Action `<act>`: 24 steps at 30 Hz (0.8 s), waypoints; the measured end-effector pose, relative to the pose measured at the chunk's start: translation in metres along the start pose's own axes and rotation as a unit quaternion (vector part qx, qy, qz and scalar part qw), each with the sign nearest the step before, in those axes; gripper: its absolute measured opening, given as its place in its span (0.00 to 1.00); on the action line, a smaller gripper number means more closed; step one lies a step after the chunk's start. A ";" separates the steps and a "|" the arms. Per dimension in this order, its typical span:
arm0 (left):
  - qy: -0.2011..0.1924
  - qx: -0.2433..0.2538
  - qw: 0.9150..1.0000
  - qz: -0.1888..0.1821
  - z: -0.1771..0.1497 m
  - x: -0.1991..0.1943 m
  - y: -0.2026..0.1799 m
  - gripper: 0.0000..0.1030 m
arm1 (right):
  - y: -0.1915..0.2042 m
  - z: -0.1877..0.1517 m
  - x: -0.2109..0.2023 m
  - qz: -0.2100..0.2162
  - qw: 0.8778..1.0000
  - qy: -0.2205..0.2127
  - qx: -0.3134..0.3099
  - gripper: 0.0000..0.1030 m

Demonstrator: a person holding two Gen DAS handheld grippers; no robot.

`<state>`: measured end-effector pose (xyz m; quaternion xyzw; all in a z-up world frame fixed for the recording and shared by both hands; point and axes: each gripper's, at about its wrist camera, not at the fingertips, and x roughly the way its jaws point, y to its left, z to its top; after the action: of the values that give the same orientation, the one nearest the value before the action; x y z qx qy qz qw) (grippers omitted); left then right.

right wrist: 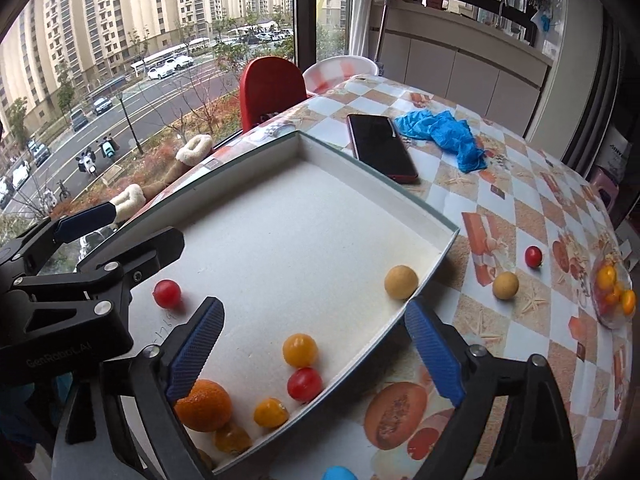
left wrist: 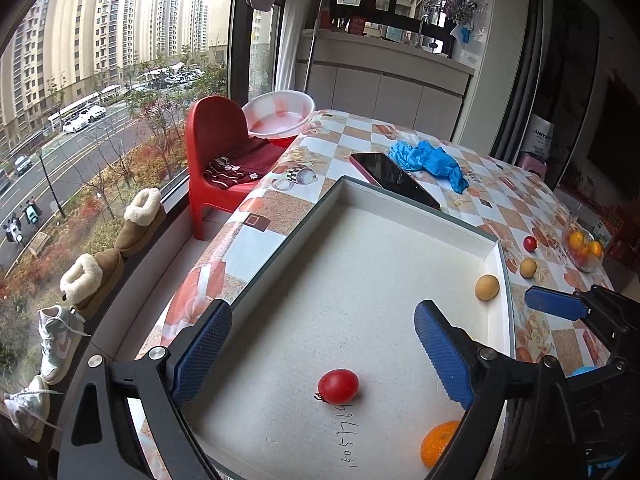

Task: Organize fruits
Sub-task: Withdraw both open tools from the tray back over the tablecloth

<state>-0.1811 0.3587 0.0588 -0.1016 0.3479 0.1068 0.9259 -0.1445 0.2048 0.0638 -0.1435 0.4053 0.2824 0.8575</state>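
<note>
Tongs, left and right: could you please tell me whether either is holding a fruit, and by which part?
Nothing is held. Both the left tongs and right tongs are open over the tray, with no fruit touching their pads.

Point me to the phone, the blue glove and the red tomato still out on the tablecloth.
phone [right wrist: 380,148], right wrist view, middle of its dark screen.
blue glove [right wrist: 444,136], right wrist view, crumpled middle.
red tomato [right wrist: 533,256], right wrist view, centre of its skin, on the tablecloth right of the tray.
</note>
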 end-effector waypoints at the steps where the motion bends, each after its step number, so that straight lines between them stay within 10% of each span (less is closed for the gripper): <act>1: -0.005 0.002 1.000 0.004 0.001 -0.001 0.000 0.91 | -0.006 0.000 -0.004 -0.005 1.000 -0.005 0.005 0.98; 13: 0.013 0.078 0.997 0.009 0.003 0.021 -0.022 0.91 | -0.094 -0.029 -0.008 -0.128 0.983 0.022 0.126 1.00; 24: 0.054 0.114 0.990 0.056 -0.013 0.033 -0.031 0.91 | -0.065 -0.040 0.036 -0.077 0.989 0.083 0.091 1.00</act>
<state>-0.1567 0.3302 0.0308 0.0183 0.4122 0.1123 0.9040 -0.1118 0.1475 0.0121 -0.1187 0.4869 0.1645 0.8495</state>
